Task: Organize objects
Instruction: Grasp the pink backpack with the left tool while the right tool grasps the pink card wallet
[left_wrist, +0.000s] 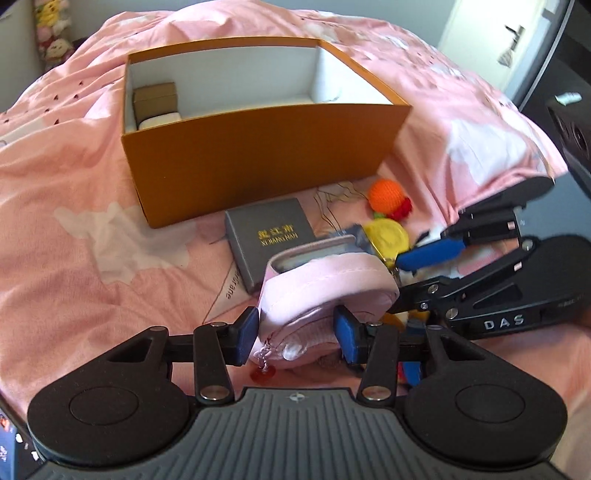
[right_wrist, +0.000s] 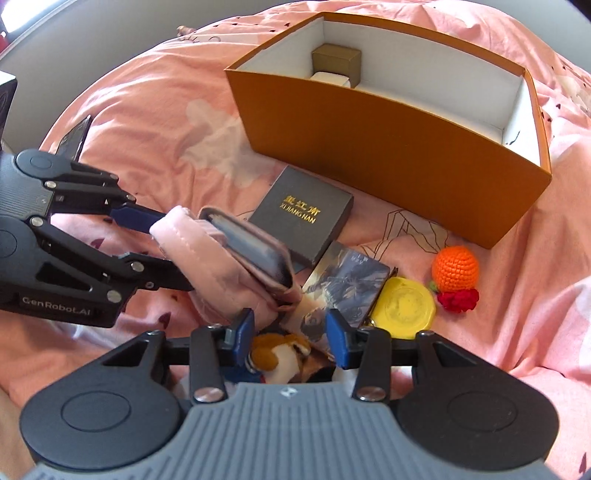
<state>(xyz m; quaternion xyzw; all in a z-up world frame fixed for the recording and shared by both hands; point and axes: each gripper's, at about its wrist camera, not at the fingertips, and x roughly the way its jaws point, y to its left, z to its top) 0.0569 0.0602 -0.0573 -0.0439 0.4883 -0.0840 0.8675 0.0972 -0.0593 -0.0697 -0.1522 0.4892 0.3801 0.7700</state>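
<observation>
Pouch of soft pink fabric (left_wrist: 325, 284), its mouth stretched around a dark flat case, sits pinched between the blue pads of the left claw (left_wrist: 295, 334) above the pink bedspread (left_wrist: 92, 221). It looks light and limp, likely to sag; the stiffer case end seems the surer hold. The right claw (right_wrist: 290, 338) hangs parted, not yet pressing, over a small brown-and-white plush toy (right_wrist: 280, 356). The tall-walled orange cardboard box (left_wrist: 258, 155) lies near, largely vacant, though its rim demands a lift.
</observation>
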